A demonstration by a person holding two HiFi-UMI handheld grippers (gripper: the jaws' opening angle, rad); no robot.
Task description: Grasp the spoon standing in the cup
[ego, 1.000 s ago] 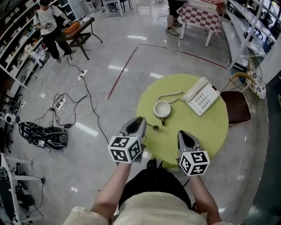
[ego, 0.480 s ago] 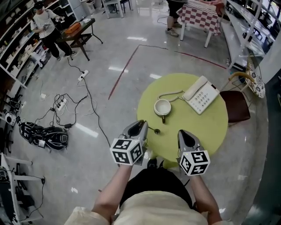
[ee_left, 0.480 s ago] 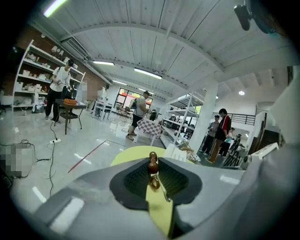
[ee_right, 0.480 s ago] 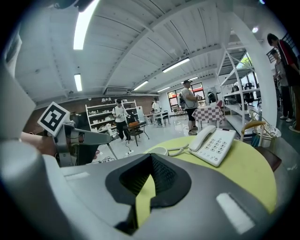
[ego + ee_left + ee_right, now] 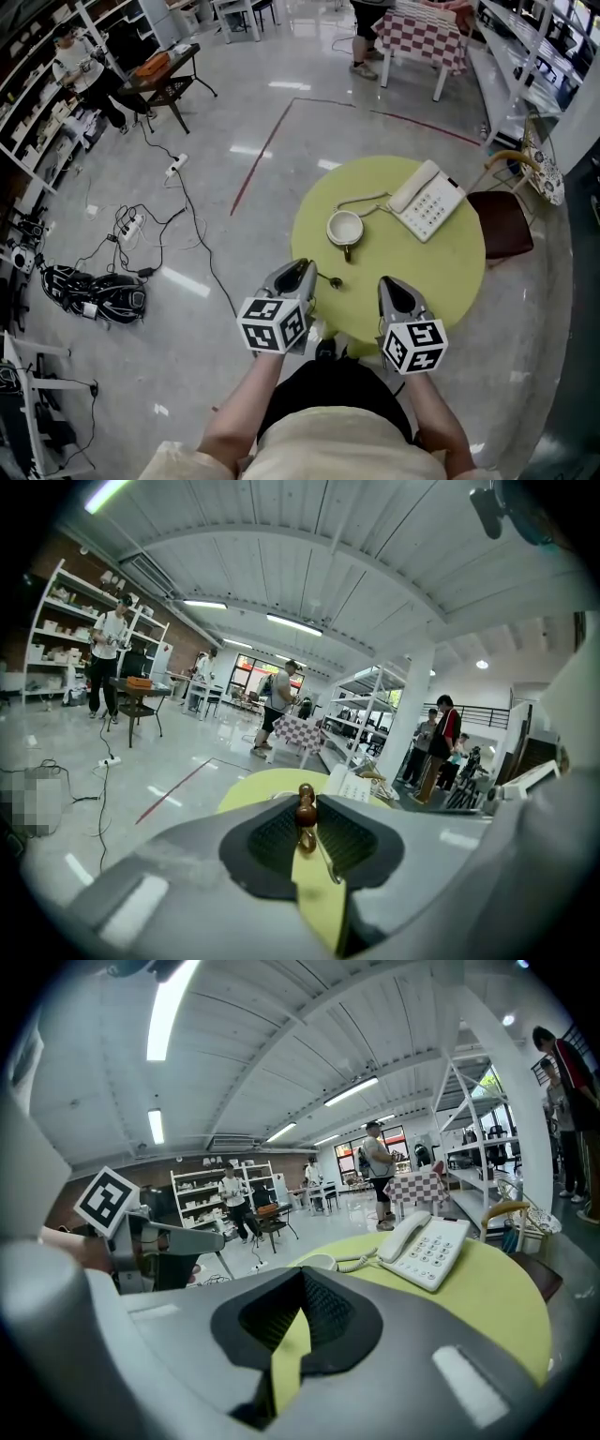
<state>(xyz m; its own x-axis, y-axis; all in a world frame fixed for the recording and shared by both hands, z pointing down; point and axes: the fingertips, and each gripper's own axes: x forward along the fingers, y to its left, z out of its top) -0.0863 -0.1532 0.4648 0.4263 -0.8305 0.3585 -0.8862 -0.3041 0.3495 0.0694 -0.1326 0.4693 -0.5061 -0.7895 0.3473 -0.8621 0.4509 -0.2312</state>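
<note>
The left gripper (image 5: 306, 273) is clamping the spoon (image 5: 303, 809) between its two dark ribbed pads. The jaws are standing only narrowly apart, with the thin metal shaft pinched in the gap. The brown beaded end of the spoon is projecting past the jaw tips, and the shaft is slanting back and to the right between the pads. In the head view the spoon is sitting clear of the cup (image 5: 344, 228). It is being held over the near-left part of the round yellow-green table (image 5: 441, 272), close to the table edge and apart from the cup. The white cup is standing upright near the table centre, with its brown handle pointing toward the person. A white push-button telephone (image 5: 428, 201) is lying to the right of the cup, and its coiled cord (image 5: 361, 204) is running along the far side of the cup. The right gripper (image 5: 393, 287) is hovering over the near edge of the table, well to the right of the spoon. Its jaws are drawn together at the tips and are gripping nothing; only a thin strip of table is showing between the pads. A brown seat (image 5: 502, 225) is standing just beside the right edge of the table.
</note>
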